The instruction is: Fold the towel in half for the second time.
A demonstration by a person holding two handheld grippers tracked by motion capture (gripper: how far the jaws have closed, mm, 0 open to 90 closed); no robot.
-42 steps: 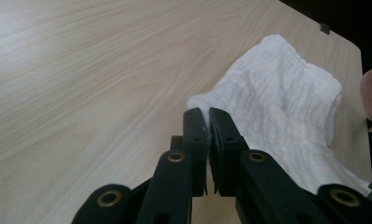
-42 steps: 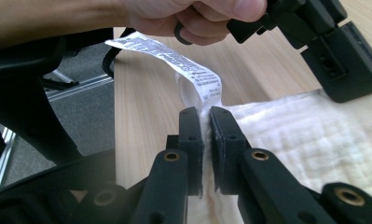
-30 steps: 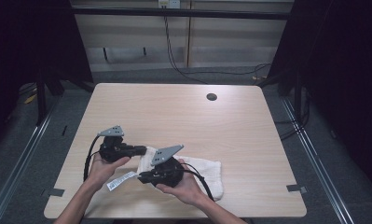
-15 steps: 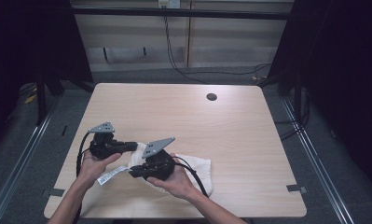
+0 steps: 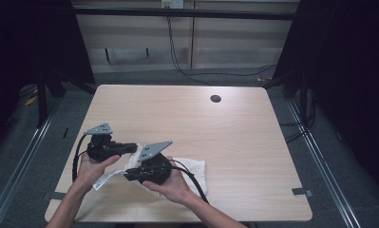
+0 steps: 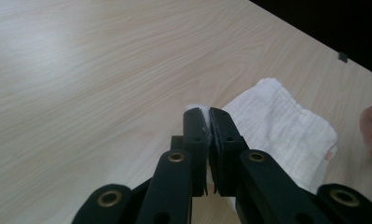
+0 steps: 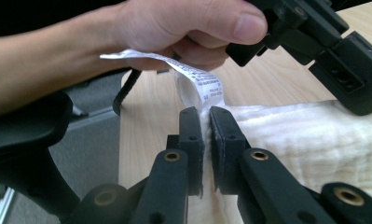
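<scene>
Both the left gripper (image 5: 130, 148) and right gripper (image 5: 129, 176) were clamped on edges of a white towel (image 5: 189, 172), soft, light and limp, best gripped at corners.

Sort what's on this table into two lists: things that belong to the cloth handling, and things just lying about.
In the job:
- white cloth, on the table
- its care label
- left tool, shut on a cloth edge
- right tool, shut on the cloth by the label

Lying about:
- dark round hole cover at the far side of the table
</scene>
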